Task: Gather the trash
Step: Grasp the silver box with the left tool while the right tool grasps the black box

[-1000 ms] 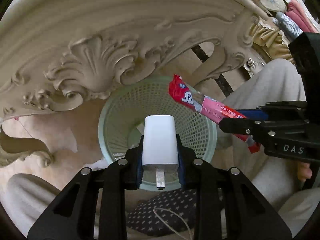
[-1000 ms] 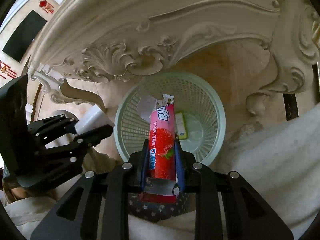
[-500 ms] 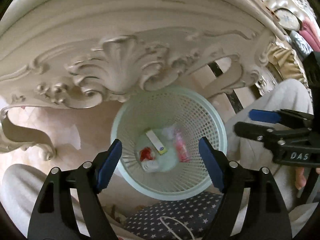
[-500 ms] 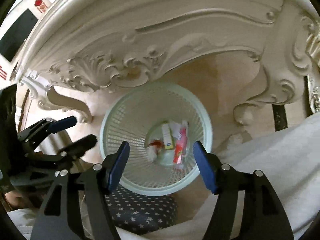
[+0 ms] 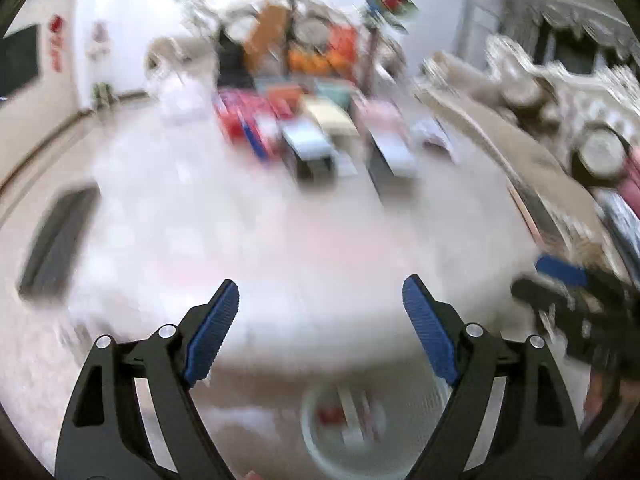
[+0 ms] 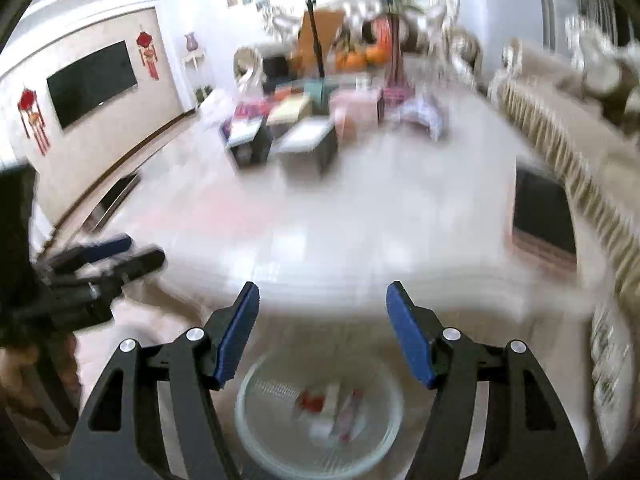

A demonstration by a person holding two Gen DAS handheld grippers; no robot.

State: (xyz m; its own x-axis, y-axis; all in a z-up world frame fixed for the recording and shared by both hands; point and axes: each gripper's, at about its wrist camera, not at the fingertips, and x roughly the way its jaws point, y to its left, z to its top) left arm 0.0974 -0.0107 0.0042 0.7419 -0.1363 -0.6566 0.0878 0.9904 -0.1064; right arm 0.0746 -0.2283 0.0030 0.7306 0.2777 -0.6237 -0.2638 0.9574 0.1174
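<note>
Both grippers, left (image 5: 320, 326) and right (image 6: 322, 330), are empty; the left jaws are opening, the right stand apart. Trash (image 6: 332, 404) lies inside the basket (image 6: 256, 436) below them. Next move, I judge: find more trash on the table (image 6: 360, 220) above the basket.
</note>
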